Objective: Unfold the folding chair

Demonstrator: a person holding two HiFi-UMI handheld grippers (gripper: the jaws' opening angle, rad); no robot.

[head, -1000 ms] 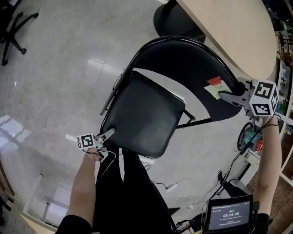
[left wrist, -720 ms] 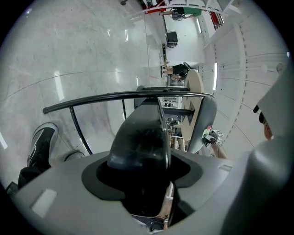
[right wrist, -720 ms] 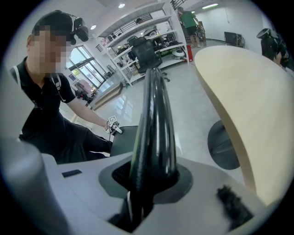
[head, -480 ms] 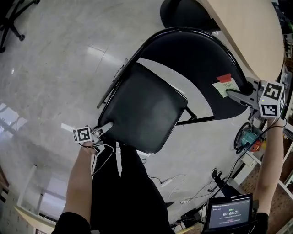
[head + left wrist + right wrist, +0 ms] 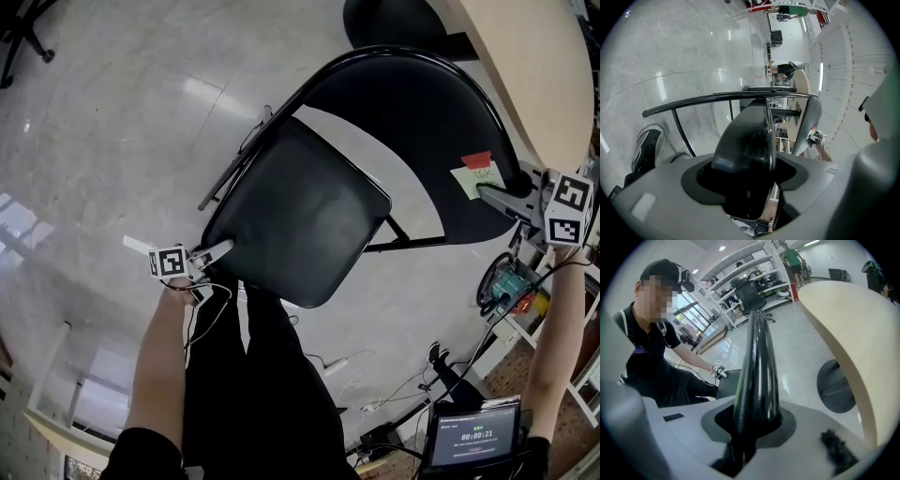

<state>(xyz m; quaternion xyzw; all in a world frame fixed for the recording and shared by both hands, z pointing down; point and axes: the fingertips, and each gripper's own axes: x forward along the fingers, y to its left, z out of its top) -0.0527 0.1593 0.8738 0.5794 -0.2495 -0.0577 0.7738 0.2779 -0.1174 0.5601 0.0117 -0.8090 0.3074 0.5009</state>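
The chair [image 5: 375,178] stands on the floor just beside the table [image 5: 539,75], its backrest [image 5: 412,112] on the table side. Its seat [image 5: 305,225] is swung out away from the table and looks close to level.

The right gripper [image 5: 489,192] pinches the backrest edge nearest the table, jaws narrow and clamped on it just below two sticky notes [image 5: 478,172]. The left gripper [image 5: 221,249] is at the seat corner farthest from the table. Its jaws are opening with that corner between them, and a sliver of gap shows on one side, so the grip there looks loose rather than firm.

The step in hand seems to be the last of the spread, settling the seat down onto its stops.

- **Backrest:** The right claw should hold it firm as the anchor, so the frame does not tip toward the table or skid on the smooth floor.
- **Seat:** It is better pushed from above with the upper jaw than gripped, since a pinch fights the swing of the corner.
- **Pressure:** It should be slow and straight down until the seat stops moving.
- **Side rail:** The jaws should stay off the side rail [image 5: 232,173] farthest from the table, where the linkage closes.
- **Release:** The backrest should be freed last, once all the legs look planted.
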